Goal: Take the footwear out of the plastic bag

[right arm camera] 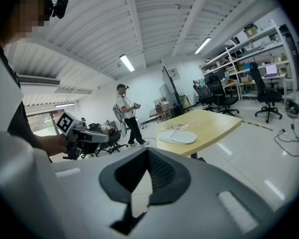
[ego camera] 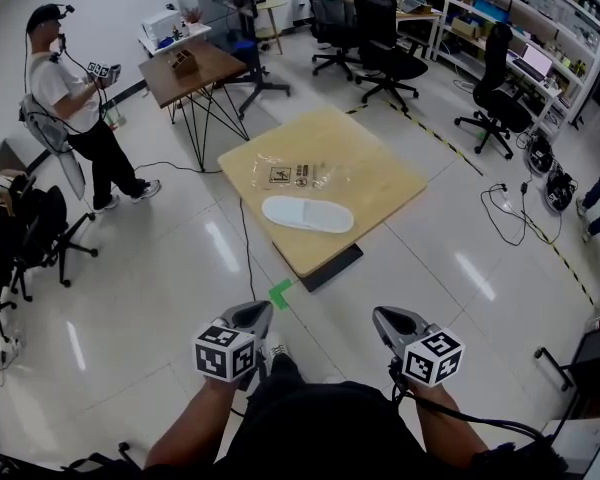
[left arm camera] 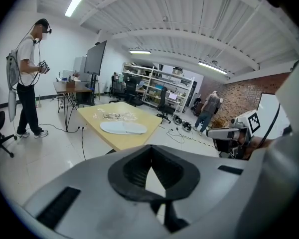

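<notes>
The left gripper [ego camera: 252,316] and right gripper [ego camera: 388,320] are both closed on nothing, well short of the table [ego camera: 380,168]. On the table, a white slipper [ego camera: 307,214] lies just beside the clear plastic bag [ego camera: 295,175], seemingly already outside it. Best step closer and check the bag for another.

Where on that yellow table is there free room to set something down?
The table is bare on its right side, beyond the plastic bag and white slipper. A narrow strip is free between the slipper and the near edge. The middle is crowded: bag and slipper lie close together.
</notes>
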`<action>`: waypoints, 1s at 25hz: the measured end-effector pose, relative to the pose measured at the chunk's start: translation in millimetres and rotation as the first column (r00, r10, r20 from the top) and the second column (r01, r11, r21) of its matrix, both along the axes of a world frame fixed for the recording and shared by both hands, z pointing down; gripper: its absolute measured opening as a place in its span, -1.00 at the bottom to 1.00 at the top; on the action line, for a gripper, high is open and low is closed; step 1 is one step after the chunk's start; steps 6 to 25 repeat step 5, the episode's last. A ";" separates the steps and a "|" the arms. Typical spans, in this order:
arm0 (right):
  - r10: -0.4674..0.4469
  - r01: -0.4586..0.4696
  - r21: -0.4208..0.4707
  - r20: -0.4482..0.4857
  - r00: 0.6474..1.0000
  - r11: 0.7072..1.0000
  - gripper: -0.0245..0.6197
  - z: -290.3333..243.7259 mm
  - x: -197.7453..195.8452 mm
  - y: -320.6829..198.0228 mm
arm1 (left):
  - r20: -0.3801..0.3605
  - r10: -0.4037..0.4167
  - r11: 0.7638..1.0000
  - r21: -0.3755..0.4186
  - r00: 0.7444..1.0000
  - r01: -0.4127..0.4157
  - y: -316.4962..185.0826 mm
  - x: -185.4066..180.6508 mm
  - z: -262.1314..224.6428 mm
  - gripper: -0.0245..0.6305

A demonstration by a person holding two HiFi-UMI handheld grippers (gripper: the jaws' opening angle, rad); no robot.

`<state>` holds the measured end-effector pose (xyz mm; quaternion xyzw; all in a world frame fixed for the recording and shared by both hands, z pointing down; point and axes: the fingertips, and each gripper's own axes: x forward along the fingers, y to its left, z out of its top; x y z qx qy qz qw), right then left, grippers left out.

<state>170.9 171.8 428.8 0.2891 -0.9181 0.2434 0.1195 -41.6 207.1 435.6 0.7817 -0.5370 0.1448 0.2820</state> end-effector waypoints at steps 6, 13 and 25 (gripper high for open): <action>0.011 -0.011 -0.005 0.000 1.000 1.000 -0.92 1.1 4.1 0.5 | -0.002 0.001 1.000 -0.002 1.000 -0.001 -1.5 0.4 0.7 -0.91; 0.011 -0.011 -0.005 0.000 1.000 1.000 -0.92 1.1 4.1 0.5 | -0.002 0.001 1.000 -0.002 1.000 -0.001 -1.5 0.4 0.7 -0.91; 0.011 -0.011 -0.005 0.000 1.000 1.000 -0.92 1.1 4.1 0.5 | -0.002 0.001 1.000 -0.002 1.000 -0.001 -1.5 0.4 0.7 -0.91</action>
